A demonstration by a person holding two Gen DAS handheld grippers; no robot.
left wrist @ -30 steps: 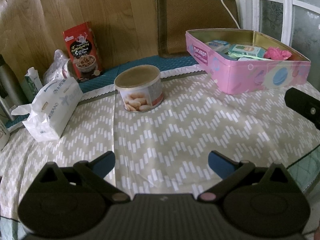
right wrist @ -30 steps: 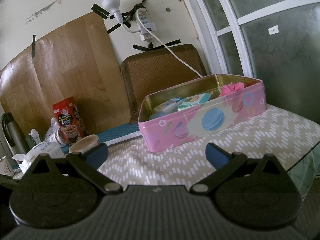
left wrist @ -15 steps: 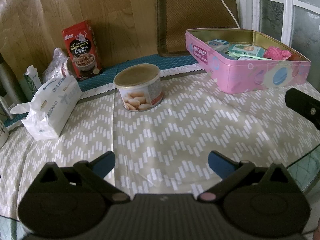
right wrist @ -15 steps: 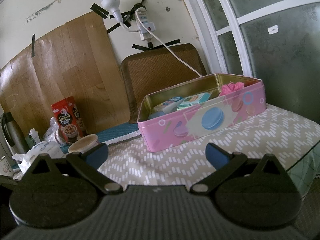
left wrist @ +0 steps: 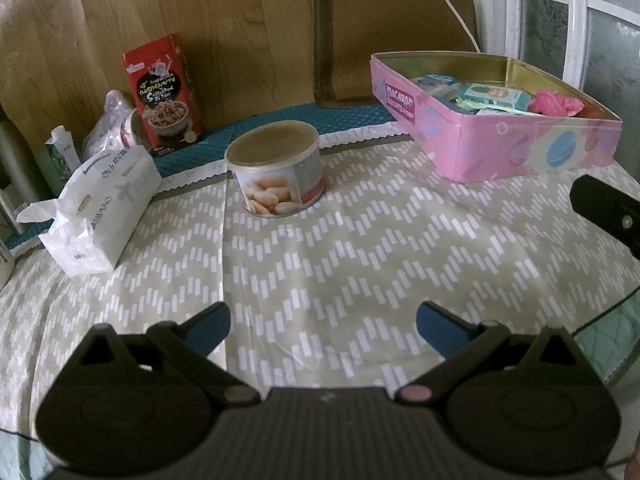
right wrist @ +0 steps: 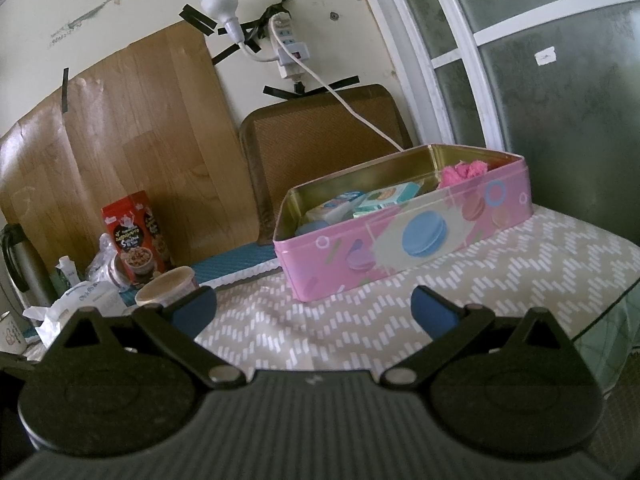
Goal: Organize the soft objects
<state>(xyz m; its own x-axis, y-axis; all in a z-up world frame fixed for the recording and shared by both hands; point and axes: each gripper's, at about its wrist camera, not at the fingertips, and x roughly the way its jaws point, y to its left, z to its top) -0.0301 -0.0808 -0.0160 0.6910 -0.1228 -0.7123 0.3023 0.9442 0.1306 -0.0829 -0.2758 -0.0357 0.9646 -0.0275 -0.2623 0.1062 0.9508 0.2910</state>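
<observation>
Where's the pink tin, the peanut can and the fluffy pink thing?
pink tin point(right wrist: 420, 236), right wrist view, front wall.
peanut can point(left wrist: 276, 196), left wrist view, label.
fluffy pink thing point(left wrist: 554, 103), left wrist view, its middle.

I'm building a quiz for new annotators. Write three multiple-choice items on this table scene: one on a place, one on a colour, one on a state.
1. Where does the pink fluffy item lie?
A. inside the pink tin
B. on the tablecloth
C. on the round can

2. What colour is the upright snack box by the wooden board?
A. green
B. red
C. yellow

3. How does the left claw stand?
A. shut on the tissue pack
B. shut on nothing
C. open and empty

Answers: 1 A, it shows above the rim of the pink tin, at its right end. 2 B, its front is red with a dark panel. 3 C, its blue fingertips stand wide apart over bare tablecloth.
</observation>
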